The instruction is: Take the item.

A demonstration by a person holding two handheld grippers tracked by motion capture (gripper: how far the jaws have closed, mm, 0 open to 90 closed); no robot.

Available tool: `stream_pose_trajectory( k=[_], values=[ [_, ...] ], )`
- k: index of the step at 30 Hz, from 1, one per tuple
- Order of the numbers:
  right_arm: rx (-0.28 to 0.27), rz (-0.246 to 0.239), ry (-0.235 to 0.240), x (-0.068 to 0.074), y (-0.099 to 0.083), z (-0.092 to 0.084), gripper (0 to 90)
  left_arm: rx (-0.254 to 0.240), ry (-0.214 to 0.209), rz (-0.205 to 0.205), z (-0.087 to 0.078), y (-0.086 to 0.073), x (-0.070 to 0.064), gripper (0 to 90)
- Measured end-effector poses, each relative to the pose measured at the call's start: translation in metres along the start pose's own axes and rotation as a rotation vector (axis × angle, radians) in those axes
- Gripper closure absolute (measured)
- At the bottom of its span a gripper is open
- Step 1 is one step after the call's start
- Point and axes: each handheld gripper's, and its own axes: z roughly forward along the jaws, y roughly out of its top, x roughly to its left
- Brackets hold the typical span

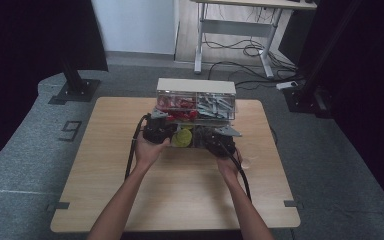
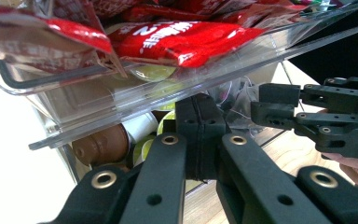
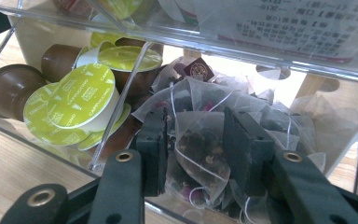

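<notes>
- A clear plastic organiser (image 1: 196, 100) with two tiers stands at the far middle of the wooden worktop (image 1: 105, 165); a pale lid or board lies across its top.
- Upper tier, left compartment: red snack packets (image 2: 186, 42) piled loosely, seen through the clear floor in the left gripper view.
- Upper tier, right compartment: grey-white sachets (image 1: 215, 104) with printed text on them.
- Lower tier, an open clear tray drawn toward the person, split by a clear divider (image 3: 121, 107).
- On one side of the divider lie coffee capsules (image 3: 81, 100), brown cups with lime-green foil lids, tipped on their sides and stacked against each other.
- On the other side lie pyramid tea bags (image 3: 200, 140) of see-through mesh with dark leaf inside, strings and a small brown tag among them.
- The right tongs (image 3: 198, 149) reach into the tea-bag compartment; their jaws stand partly apart with one tea bag between them, and whether the pads press on it I cannot tell.
- The left tongs (image 2: 199, 135) have their jaws closed together with nothing between them, pointing at the front of the lower tray just below the upper tier, near the capsules.
- In the high view both hands sit close together at the organiser's front, the left hand (image 1: 150, 147) and the right hand (image 1: 227, 162) on either side of the green capsule lids.
</notes>
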Motion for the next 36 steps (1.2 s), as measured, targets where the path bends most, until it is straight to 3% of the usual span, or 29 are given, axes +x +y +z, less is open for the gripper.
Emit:
stream_pose_trajectory(
  k=[6,8,9,14,21,36],
  values=[
    [0.012,-0.031,-0.031,0.004,0.001,0.008,63.0,-0.003,-0.004,-0.004,0.000,0.000,0.000,90.0],
    [0.013,-0.028,-0.035,0.002,0.001,0.009,72.0,0.001,-0.005,-0.002,0.000,0.000,0.001,90.0],
    [0.013,-0.028,-0.035,0.002,0.001,0.009,72.0,0.001,-0.005,-0.001,0.000,0.001,0.001,90.0],
    [0.025,0.005,-0.003,-0.003,0.001,0.010,88.4,-0.001,-0.006,-0.001,0.000,0.000,0.001,90.0],
    [0.026,-0.007,0.000,-0.005,0.002,0.007,89.4,0.001,-0.008,0.001,0.000,0.000,0.001,90.0],
    [-0.051,-0.005,0.032,-0.007,0.013,-0.021,89.5,-0.003,-0.008,-0.001,-0.001,0.000,0.001,90.0]
  ],
)
